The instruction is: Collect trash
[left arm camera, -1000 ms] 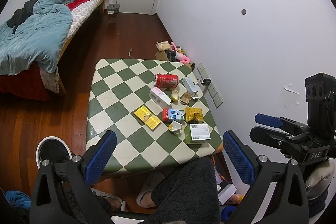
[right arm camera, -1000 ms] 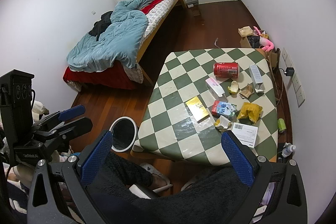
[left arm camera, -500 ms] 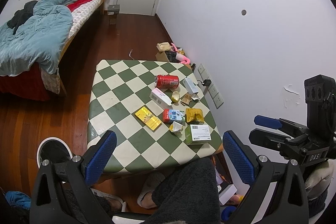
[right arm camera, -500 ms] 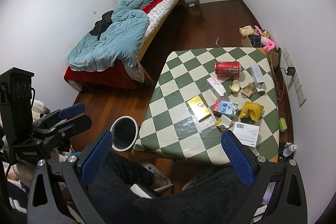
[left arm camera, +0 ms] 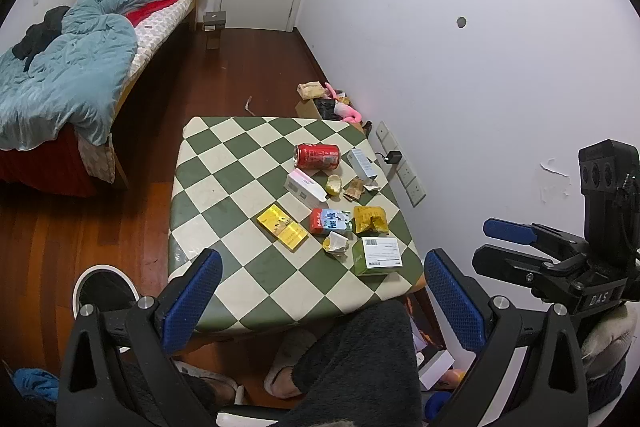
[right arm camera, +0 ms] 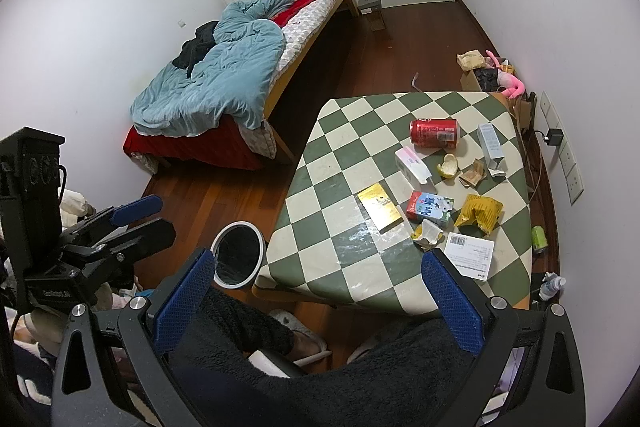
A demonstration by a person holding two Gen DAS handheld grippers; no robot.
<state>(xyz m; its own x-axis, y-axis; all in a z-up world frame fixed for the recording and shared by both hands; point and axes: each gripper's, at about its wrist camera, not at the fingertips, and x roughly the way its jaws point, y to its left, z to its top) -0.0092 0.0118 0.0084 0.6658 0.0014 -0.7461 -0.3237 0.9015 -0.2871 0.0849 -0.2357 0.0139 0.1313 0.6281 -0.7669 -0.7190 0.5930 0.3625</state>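
Hovering above the near edge of the checkered table (left arm camera: 224,187), the left gripper (left arm camera: 320,301) and the right gripper (right arm camera: 316,297) both have their blue-padded jaws spread wide, holding nothing. Litter sits on the table's right half: a red can (left arm camera: 318,155) lying on its side, a yellow packet (left arm camera: 282,227), a red-and-blue carton (left arm camera: 330,221), a crumpled yellow bag (left arm camera: 370,219) and a green box (left arm camera: 376,255). A white-rimmed bin (right arm camera: 238,254) stands on the floor just beside the table's left corner.
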